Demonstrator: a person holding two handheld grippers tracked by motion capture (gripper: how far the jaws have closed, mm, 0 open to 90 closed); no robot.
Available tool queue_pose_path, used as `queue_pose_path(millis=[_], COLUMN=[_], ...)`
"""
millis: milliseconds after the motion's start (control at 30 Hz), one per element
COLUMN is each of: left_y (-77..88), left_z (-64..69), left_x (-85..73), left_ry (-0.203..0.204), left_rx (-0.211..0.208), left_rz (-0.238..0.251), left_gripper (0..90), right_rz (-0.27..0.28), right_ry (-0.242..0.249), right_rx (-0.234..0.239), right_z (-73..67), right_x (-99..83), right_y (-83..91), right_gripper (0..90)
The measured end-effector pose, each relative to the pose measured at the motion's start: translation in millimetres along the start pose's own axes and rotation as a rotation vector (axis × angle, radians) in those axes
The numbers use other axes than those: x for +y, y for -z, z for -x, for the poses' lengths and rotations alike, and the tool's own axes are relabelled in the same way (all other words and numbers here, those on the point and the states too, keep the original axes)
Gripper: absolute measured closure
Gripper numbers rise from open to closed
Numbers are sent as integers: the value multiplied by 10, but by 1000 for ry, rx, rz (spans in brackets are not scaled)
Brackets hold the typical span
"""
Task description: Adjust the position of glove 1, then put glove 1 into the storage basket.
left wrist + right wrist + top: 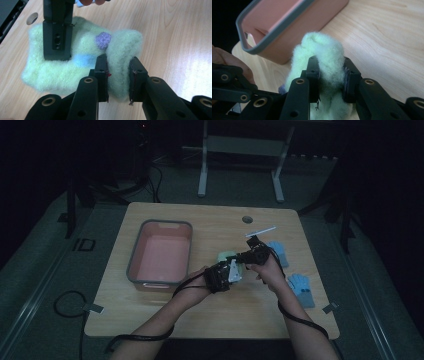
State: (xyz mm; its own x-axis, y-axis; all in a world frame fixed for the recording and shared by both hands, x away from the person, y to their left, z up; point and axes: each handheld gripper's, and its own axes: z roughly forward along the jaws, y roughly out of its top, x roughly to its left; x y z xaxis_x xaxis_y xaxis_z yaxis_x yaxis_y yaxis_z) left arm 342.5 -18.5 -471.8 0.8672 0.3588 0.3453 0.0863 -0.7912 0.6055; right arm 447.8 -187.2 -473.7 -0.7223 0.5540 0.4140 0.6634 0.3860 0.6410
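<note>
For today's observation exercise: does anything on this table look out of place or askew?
Nothing damaged or spilled. The fuzzy green sock is bunched between the left gripper and right gripper; two blue gloves lie loose, outside the pink bin.

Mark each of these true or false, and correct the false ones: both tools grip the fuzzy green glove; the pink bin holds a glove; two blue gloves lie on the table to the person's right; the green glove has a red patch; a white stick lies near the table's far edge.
1. Both the left tool and the right tool grip the fuzzy green glove. True.
2. The pink bin holds a glove. False: nothing shows inside it.
3. Two blue gloves lie on the table to the person's right. True.
4. The green glove has a red patch. False: it has a purple patch and a blue patch.
5. A white stick lies near the table's far edge. True.
</note>
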Motion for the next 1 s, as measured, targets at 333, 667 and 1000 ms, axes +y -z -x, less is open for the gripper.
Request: queue_pose_path(millis=[333, 667, 1000], left_y=[207, 402, 666], left_z=[-141, -301, -486], left_x=[-38, -170, -397], left_ry=[-19, -24, -3], left_rx=[20, 48, 79], left_rz=[-13, -44, -73], left_gripper=[735, 741, 746], right_rz=[25, 12, 13], right_ry=[43, 84, 125], right_rx=[3, 16, 45], right_z=[-186, -382, -630], right_x=[213, 476, 769], right_y=[5, -140, -381], right_gripper=[721, 723, 723])
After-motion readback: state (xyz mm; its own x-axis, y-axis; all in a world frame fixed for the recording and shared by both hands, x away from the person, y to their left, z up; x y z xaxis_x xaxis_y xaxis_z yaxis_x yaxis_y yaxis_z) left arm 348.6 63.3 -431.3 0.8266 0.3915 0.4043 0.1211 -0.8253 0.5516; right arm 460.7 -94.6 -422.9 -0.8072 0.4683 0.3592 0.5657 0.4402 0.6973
